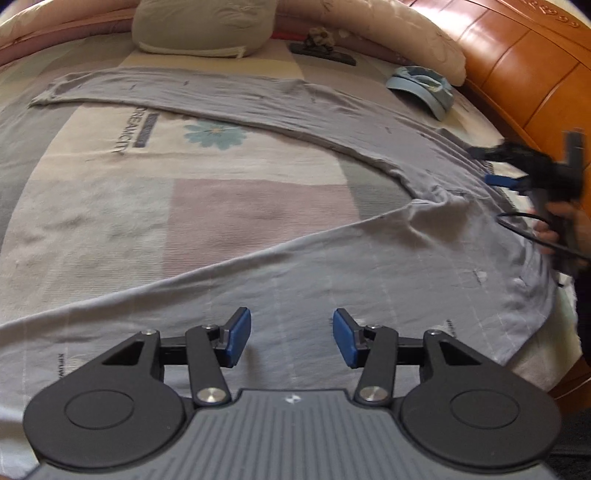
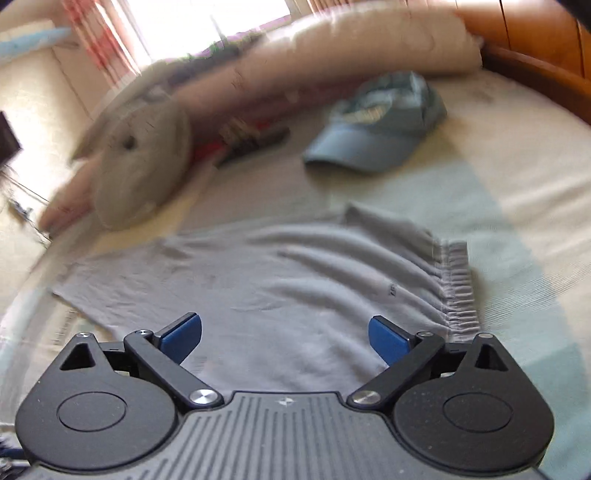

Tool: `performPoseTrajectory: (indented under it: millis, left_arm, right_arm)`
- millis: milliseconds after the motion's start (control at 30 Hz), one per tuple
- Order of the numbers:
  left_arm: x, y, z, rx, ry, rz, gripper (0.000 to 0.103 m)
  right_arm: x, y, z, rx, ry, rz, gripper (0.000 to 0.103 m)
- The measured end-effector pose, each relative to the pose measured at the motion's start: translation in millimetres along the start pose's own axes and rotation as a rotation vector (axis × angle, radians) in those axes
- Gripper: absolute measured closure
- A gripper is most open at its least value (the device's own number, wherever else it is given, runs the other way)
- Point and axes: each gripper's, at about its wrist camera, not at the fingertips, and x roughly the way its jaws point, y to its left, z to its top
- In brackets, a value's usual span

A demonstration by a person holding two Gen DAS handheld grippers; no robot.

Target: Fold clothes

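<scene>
- Hovering low over the grey trousers, left gripper with jaws parted to a moderate gap, blue pads clear of the cloth, nothing between them.
- Spread flat on the bed, those trousers: one leg running far and left toward the pillow, the other sweeping along the near edge under the left gripper, both meeting at the crotch on the right.
- Poised over the waist end on the right side of the left view, right gripper, blurred, with a hand around its handle and a black cable looping beneath.
- Seen from its own camera, right gripper with jaws wide apart, empty, above the gathered fabric just left of the elastic waistband.
- Bunched into soft ridges near that waistband, grey cloth; flatter toward the left.
- Resting far right on the bed, well apart from the trousers, blue cap.
- Sitting at the far end, grey pillow, with a rolled cream quilt curving along behind it.
- Lying between pillow and cap, a dark flat object, too blurred to identify.
- Framing the far right edge, orange wooden headboard.
</scene>
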Motion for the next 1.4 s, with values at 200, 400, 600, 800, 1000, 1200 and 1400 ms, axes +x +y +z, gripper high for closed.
performPoseTrajectory:
  millis: [200, 400, 600, 800, 1000, 1200, 1400]
  left_arm:
    - [3, -6, -11, -0.010, 0.031, 0.075, 0.052]
    - [4, -12, -16, -0.020, 0.033, 0.101, 0.051]
    - [5, -7, -20, -0.079, 0.034, 0.091, 0.048]
    - [-9, -4, -15, -0.096, 0.010, 0.131, 0.048]
    - [-7, 4, -15, -0.080, 0.037, 0.135, 0.046]
    - [0, -1, 4, 0.071, 0.044, 0.090, 0.045]
    - [15, -16, 30, 0.250, 0.044, -0.012, 0.043]
  right_arm:
    - [27, -22, 25, -0.086, -0.012, -0.071, 0.005]
    - [18, -9, 44, -0.095, -0.010, 0.001, 0.003]
    - [66, -16, 55, -0.144, 0.050, -0.120, 0.001]
    - [49, -22, 79, -0.054, 0.068, -0.086, 0.002]
    - [-9, -5, 43, -0.029, 0.097, -0.003, 0.000]
    - [-62, 20, -39, -0.168, 0.099, -0.017, 0.000]
    - [-97, 51, -114, -0.310, 0.080, -0.056, 0.000]
